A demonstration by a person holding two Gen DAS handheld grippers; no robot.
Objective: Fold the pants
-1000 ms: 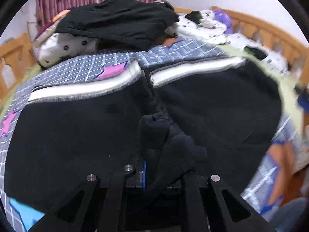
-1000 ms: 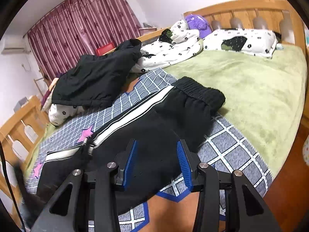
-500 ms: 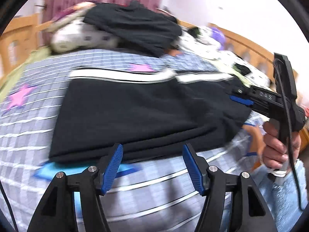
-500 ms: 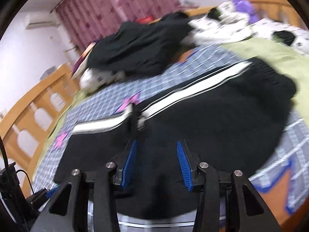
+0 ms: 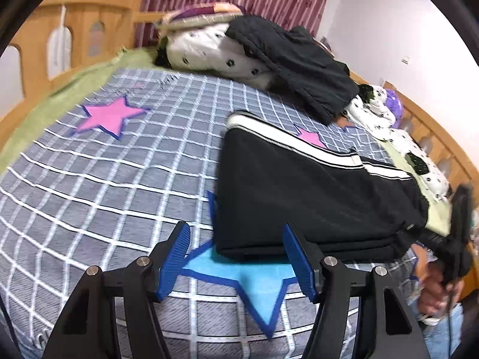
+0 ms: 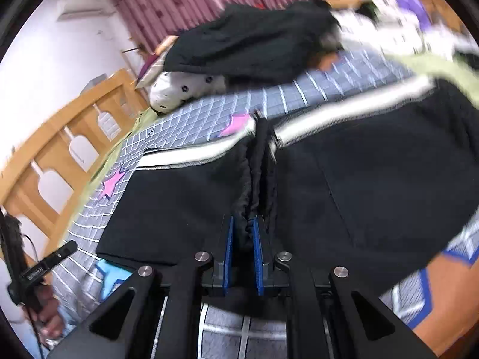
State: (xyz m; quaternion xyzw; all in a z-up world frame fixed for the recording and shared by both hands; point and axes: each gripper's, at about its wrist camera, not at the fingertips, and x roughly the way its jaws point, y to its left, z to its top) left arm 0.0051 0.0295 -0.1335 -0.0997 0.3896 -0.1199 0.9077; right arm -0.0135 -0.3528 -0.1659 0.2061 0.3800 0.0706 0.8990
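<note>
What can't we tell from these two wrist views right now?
- Right wrist: far end of the pants is smeared by motion blur; the waistband cannot be made out.
- Right wrist: how many fabric layers the right gripper pinches; its pads hide them.
- Left wrist: right gripper's tips, blurred at the frame edge.
- Left wrist: what lies under the black jacket.

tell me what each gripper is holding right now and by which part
The right gripper is shut on the black pants, pinching the bunched fabric at the middle of their near edge. The left gripper is open and holds nothing.
</note>
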